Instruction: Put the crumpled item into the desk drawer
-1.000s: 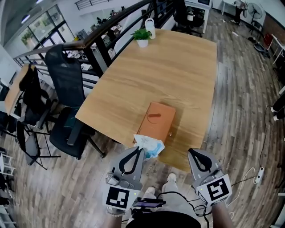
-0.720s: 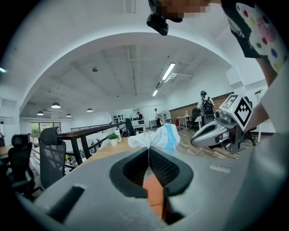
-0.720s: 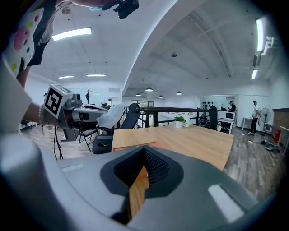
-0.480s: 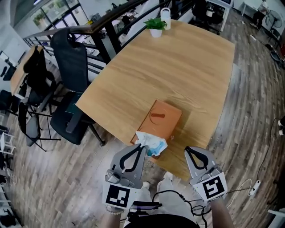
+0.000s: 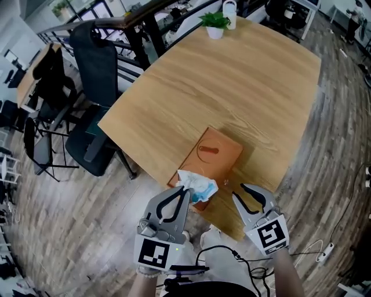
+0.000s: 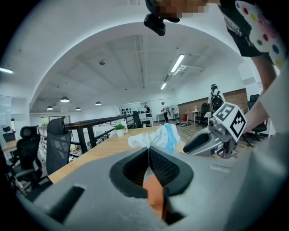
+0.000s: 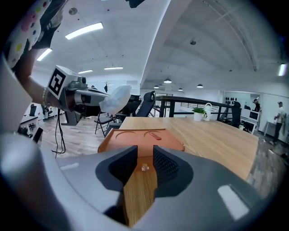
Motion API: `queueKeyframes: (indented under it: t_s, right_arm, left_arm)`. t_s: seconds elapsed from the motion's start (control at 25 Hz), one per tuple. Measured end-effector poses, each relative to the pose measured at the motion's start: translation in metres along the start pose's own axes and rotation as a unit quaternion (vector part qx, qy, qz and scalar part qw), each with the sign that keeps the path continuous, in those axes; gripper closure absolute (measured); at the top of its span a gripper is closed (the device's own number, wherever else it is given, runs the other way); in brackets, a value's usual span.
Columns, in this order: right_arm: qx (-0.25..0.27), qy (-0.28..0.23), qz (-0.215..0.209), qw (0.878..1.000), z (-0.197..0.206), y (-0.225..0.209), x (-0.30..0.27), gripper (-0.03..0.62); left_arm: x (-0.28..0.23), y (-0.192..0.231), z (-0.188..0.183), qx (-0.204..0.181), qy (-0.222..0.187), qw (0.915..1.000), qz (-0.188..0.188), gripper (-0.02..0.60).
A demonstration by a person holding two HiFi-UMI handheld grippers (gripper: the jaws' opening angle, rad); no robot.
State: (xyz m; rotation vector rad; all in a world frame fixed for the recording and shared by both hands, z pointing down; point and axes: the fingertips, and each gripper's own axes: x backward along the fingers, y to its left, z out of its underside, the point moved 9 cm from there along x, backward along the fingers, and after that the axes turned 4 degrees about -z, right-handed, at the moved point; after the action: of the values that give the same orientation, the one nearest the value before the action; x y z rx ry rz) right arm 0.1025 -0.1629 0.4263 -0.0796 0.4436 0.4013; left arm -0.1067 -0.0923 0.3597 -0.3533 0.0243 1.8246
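Observation:
A brown desk drawer box (image 5: 211, 155) lies near the front edge of the wooden table (image 5: 232, 87). My left gripper (image 5: 184, 192) is shut on the crumpled white and blue item (image 5: 196, 185), which hangs over the box's near left corner. The left gripper view shows the crumpled item (image 6: 156, 137) bunched just past the closed jaws. My right gripper (image 5: 246, 193) is open at the box's near right side; its jaws have just been opening and nothing is gripped. In the right gripper view the box (image 7: 142, 135) and a small clear knob (image 7: 144, 168) lie straight ahead of the gap.
A potted plant (image 5: 215, 23) and a white jug (image 5: 230, 8) stand at the table's far end. A black office chair (image 5: 95, 87) sits at the table's left side, with a dark railing behind. Cables (image 5: 232, 255) trail on the wood floor near my feet.
The right gripper's jaws went from shut to open. Both grippers have come closer to the box's near end. The left gripper still holds the crumpled item.

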Motion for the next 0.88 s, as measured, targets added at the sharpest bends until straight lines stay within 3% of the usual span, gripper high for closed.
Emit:
queueKeyframes:
  t_s: [0.36,0.88]
  right_arm:
    - [0.016,0.058,-0.053,0.997,0.029,-0.007,-0.043,0.474]
    - [0.047,0.115,-0.079,0.989,0.06,-0.013,-0.076,0.474]
  left_arm:
    - [-0.004,0.006,0.014,0.023,0.015,0.9993,-0.027,0.571]
    - [-0.007,0.009,0.024,0.027,0.031,0.9983,-0.042,0.571]
